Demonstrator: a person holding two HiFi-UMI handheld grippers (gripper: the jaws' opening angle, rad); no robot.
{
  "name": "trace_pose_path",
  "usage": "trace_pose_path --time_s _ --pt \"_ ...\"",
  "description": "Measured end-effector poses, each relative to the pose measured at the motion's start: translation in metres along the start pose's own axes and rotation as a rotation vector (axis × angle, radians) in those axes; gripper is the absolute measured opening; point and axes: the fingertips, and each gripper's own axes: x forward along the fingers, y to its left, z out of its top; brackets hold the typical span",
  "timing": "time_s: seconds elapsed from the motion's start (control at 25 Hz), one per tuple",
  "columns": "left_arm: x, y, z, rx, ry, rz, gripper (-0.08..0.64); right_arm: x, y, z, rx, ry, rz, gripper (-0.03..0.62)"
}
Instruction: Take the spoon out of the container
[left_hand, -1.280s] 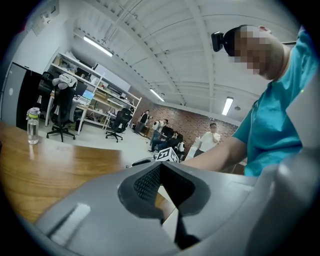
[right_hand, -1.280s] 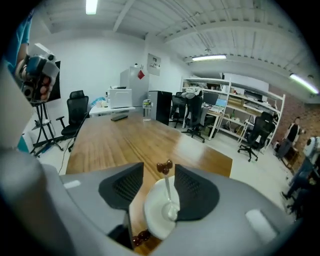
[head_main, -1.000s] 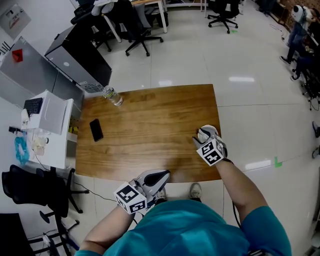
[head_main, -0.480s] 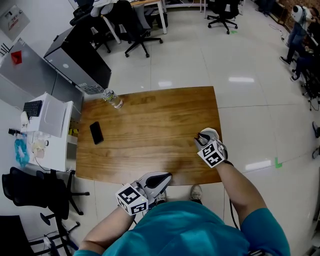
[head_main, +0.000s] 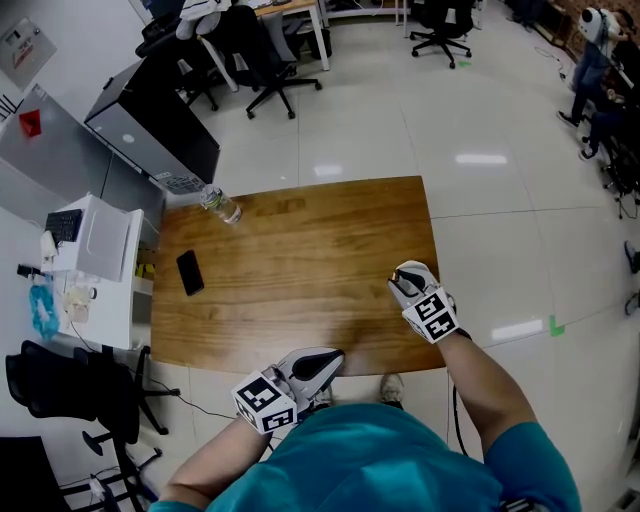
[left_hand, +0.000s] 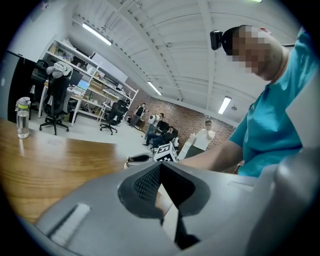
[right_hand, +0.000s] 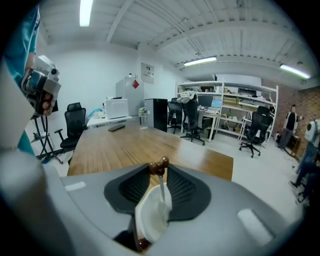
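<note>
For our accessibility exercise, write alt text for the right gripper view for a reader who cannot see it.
The right gripper has its jaws pressed on a white container holding a spoon whose brown knobbed end sits between the jaw tips. Beyond lies a long wooden table in an office with chairs and shelves.

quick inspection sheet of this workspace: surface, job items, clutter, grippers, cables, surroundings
surface: wooden table, glossy top
job's things: white container between the right jaws, with the spoon standing in it, not yet out
clutter: water bottle and dark phone at the table's left
grippers: right gripper jaws closed on the spoon's brown end; left gripper jaws together, empty, at the near edge
cables: thin dark cable on the floor by the near-left corner
surroundings: office chairs, shelving
</note>
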Motion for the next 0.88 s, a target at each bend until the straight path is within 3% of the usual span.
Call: trace_pose_path --time_s 0.2,0.6,0.88 --pt "-0.003 -0.004 0.013 0.01 -0.016 -0.004 -0.003 -0.043 0.006 0.051 0.068 -0.132 0.04 0.097" --pt "-0.007 -0.047 0.065 0.055 -0.133 0.017 -0.003 -0.203 0.045 0.213 0.038 -0.413 0.179 0.101" --pt "-0.018 -0.108 0.071 0.118 -0.213 0.036 -0.003 -0.31 0.118 0.242 -0.013 -0.494 0.308 0.101"
